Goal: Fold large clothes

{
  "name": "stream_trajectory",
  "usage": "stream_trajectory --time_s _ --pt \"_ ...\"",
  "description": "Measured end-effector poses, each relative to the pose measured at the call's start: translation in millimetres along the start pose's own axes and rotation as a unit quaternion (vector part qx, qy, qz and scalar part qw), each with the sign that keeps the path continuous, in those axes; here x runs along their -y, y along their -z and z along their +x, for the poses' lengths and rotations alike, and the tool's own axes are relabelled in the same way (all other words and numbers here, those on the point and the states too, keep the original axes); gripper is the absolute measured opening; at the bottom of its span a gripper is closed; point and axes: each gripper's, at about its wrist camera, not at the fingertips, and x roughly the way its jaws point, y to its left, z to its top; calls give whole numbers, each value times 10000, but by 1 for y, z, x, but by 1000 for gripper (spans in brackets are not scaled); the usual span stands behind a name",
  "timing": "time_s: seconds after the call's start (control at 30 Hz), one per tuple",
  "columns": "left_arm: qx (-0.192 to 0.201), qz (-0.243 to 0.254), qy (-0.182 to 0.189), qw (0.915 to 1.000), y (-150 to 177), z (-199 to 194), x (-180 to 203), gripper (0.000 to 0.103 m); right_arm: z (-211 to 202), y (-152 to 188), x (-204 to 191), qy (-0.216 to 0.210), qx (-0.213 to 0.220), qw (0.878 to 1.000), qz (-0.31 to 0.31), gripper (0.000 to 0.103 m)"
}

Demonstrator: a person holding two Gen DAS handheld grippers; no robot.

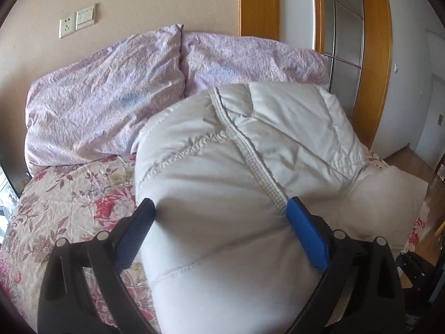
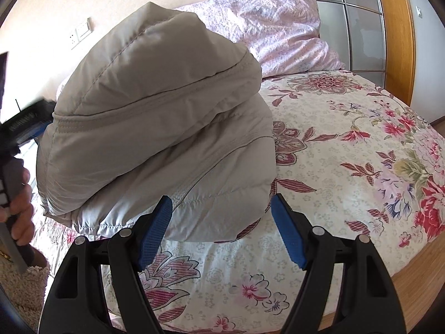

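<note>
Your left tool (image 1: 221,217) clamps the padded jacket (image 2: 155,128), holding its folded layer on the bed (image 2: 347,144) toward the pillow-end edge. Your right tool (image 2: 221,217) stands wide, gripping nothing, beside the hem.

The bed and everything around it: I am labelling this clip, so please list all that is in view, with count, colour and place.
Puffer jacket: one, pale grey, folded in a bulky bundle on the bed.
Bedspread: one, cream with red and pink flowers, covering the bed.
Pillows: two, lilac, side by side at the head of the bed.
Wall plates: two, white, on the beige wall above the pillows.
Glass-panelled door: one, frosted, orange wood frame, beside the bed.
Left gripper: black with blue pads, jaws wide around the jacket.
Right gripper: black with blue pads, open at the jacket's near edge.
Hand: one, holding the left gripper's handle.
</note>
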Motion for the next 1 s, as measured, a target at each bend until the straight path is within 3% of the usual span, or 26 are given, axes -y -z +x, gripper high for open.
stream_trajectory --time_s 0.3,0.47,0.57,0.63,0.7,0.83,1.0 --pt "-153 369 55 9992 6 31 29 98 0 -2 10 123 35 9999 48 75" --pt "-185 601 81 9980 12 45 46 99 -19 -6 17 264 262 9993 24 75" --pt "-179 505 216 9983 10 36 35 98 -43 -19 15 298 621 9976 -93 75" --pt "-179 320 522 9980 4 21 19 98 -58 -33 9 278 869 9955 -265 75" --pt "49 149 706 9974 -5 0 0 99 -69 -54 -3 167 1087 9928 -469 75" --pt "643 28 91 9979 -23 -24 -39 100 -58 -101 -43 -225 1142 9885 -966 74" --pt "390 -249 -260 9986 -39 0 -77 100 -26 -146 -94 -445 1123 9789 -1646 72"
